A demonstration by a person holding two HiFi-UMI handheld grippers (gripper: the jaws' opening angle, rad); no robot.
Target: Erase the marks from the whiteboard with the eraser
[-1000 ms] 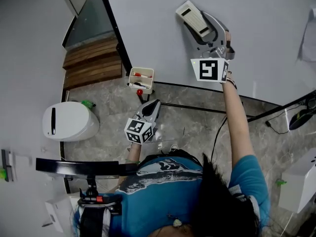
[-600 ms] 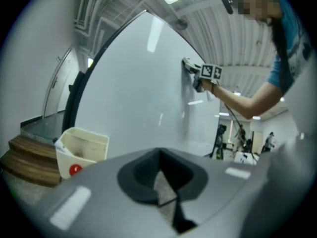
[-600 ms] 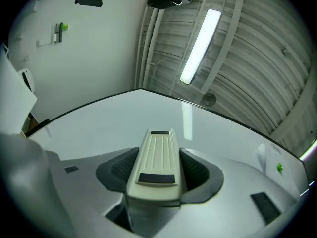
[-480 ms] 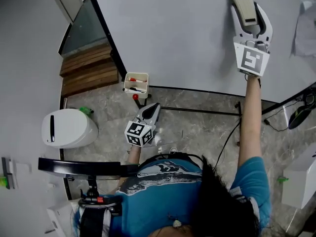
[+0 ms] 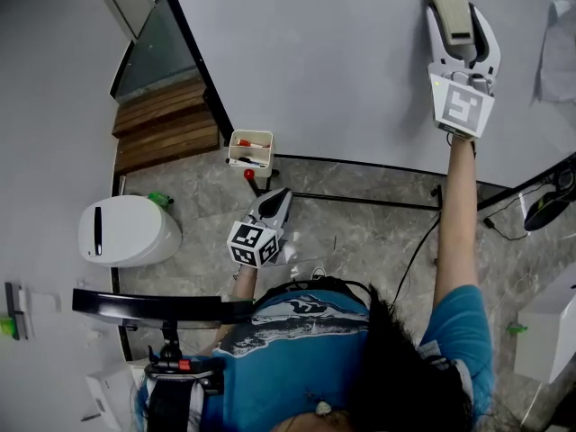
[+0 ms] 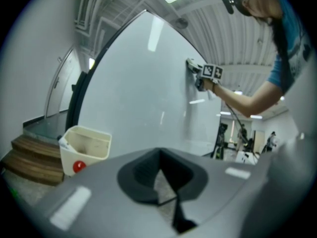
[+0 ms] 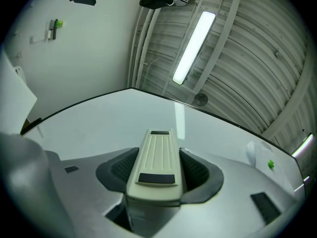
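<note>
A large whiteboard (image 5: 342, 70) fills the top of the head view; I see no marks on its visible surface. My right gripper (image 5: 459, 30) is raised high against it, shut on a beige eraser (image 5: 450, 12) that lies flat on the board. In the right gripper view the eraser (image 7: 156, 162) sits clamped between the dark pads, pointing up the whiteboard (image 7: 99, 128). My left gripper (image 5: 273, 203) hangs low near the floor, shut with nothing in it. The left gripper view shows the whiteboard (image 6: 143, 93) and the far right gripper (image 6: 198, 73) on it.
A cream tray (image 5: 251, 148) with markers and a red knob hangs at the board's lower left corner, also seen as the tray (image 6: 85, 145). Wooden steps (image 5: 166, 124) and a white bin (image 5: 126, 230) stand left. Cables (image 5: 423, 241) cross the stone floor. A paper sheet (image 5: 556, 52) hangs at the right.
The right gripper swept the eraser up and to the right across the board, from the upper middle to the top right, and has nearly stopped. The left gripper stayed put.
</note>
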